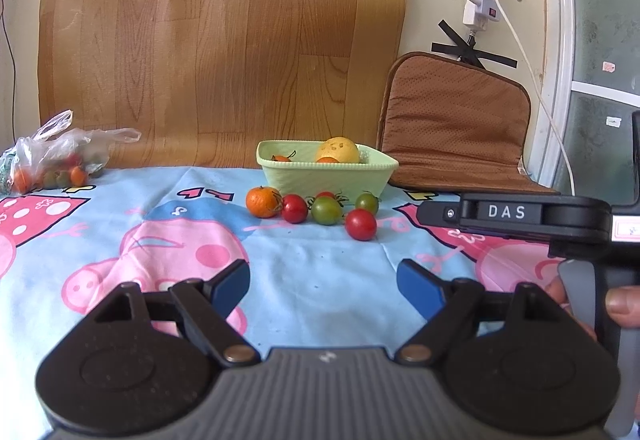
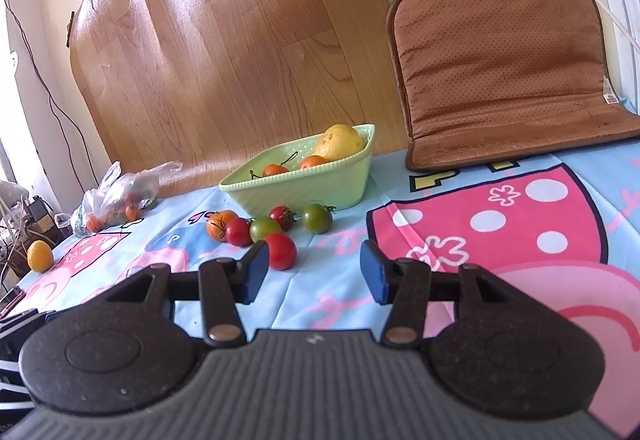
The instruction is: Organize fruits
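A pale green basket (image 1: 320, 179) (image 2: 304, 191) at the back of the cloth holds a big yellow fruit (image 1: 338, 149) (image 2: 340, 141) and two small orange ones. In front of it lie a tangerine (image 1: 262, 201) (image 2: 218, 226), three red tomatoes, the nearest (image 1: 361, 224) (image 2: 281, 251), and two green tomatoes (image 1: 327, 210) (image 2: 317, 217). My left gripper (image 1: 324, 288) hovers open and empty well short of the fruit. My right gripper (image 2: 315, 274) is open and empty too, its left finger (image 2: 256, 272) just short of the nearest red tomato.
A clear plastic bag (image 1: 60, 155) (image 2: 120, 199) with more fruit lies at the far left. A lone yellow-orange fruit (image 2: 40, 256) sits near the left table edge. A brown cushion (image 1: 456, 119) (image 2: 512, 79) leans on the wall at the back right. A person's hand (image 1: 620, 304) holds the right gripper's handle.
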{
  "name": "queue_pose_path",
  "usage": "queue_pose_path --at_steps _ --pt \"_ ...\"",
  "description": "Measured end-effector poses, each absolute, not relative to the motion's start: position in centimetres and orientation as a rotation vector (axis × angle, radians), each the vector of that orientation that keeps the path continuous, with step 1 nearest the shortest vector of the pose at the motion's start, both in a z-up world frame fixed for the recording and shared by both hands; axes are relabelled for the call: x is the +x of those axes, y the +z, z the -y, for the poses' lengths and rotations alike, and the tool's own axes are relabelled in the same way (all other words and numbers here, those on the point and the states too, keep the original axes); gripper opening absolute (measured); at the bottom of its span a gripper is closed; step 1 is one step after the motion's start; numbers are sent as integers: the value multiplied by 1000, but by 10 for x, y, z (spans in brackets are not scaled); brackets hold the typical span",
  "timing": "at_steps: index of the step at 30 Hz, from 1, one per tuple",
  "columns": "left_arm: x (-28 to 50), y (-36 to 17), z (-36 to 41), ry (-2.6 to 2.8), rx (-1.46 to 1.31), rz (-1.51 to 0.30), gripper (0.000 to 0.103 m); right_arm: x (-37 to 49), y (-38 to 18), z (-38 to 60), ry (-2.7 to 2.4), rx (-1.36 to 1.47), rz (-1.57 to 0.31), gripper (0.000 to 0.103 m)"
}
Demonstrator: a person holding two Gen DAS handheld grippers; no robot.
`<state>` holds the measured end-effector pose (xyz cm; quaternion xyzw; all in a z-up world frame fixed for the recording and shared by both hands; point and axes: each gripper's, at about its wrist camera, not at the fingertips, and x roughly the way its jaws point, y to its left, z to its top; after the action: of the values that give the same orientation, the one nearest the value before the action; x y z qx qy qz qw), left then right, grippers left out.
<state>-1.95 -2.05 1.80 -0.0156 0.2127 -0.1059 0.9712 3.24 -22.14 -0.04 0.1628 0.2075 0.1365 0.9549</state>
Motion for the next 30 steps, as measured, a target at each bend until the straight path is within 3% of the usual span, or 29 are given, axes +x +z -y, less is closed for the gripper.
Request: queue_pose_path --at_steps 30 --pt "-28 23 10 -268 -87 -357 84 40 -4 212 205 251 -482 53"
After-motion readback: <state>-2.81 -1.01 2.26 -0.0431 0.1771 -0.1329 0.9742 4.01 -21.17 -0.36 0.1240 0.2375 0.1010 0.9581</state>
